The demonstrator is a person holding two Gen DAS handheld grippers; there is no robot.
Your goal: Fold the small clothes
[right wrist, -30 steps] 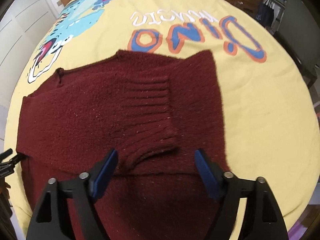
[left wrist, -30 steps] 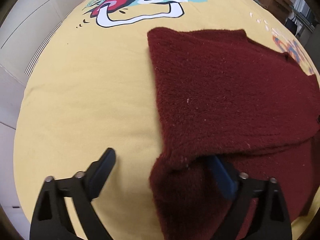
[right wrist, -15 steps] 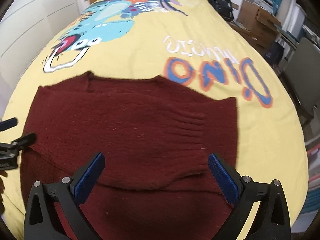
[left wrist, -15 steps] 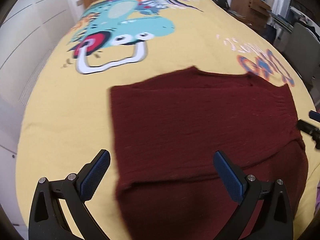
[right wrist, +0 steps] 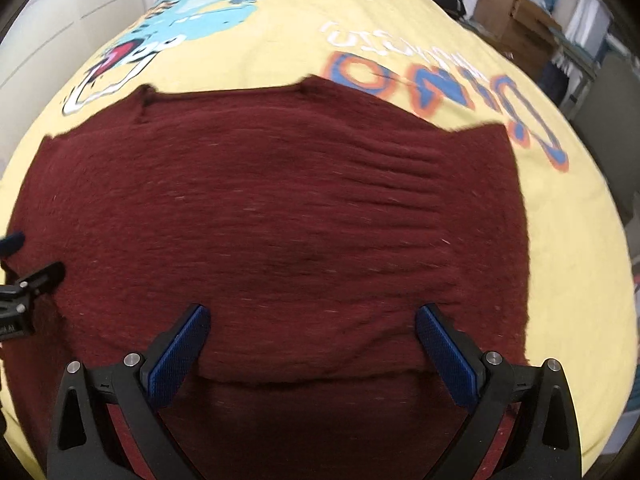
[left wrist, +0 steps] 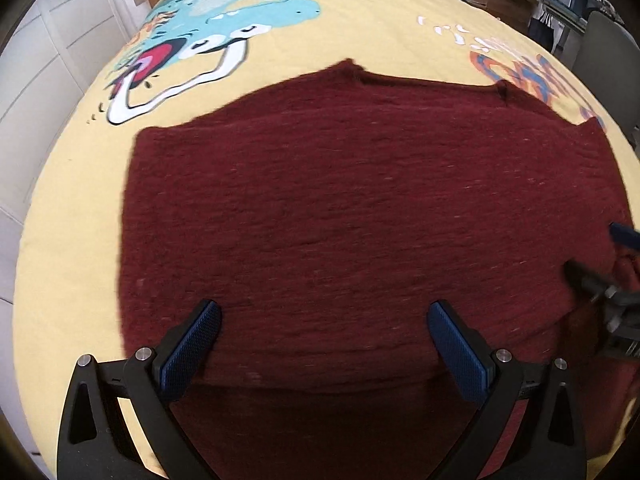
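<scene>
We hold the left gripper [left wrist: 324,344] and right gripper [right wrist: 312,344] spread, empty, over the sweater [left wrist: 360,220]; a careless grab could drag its fold [right wrist: 296,380] loose.

The left gripper [left wrist: 324,316], at the bottom of its own wrist view, is a black plastic frame with two angled arms, each carrying triangular cut-outs and two round silver screw heads. Its fingers [left wrist: 192,350] bear blue pads with a fine cross-hatched texture. The right gripper [right wrist: 312,318] has the same build: black arms, silver screws, blue textured fingers [right wrist: 448,360] at the bottom of its view.
</scene>
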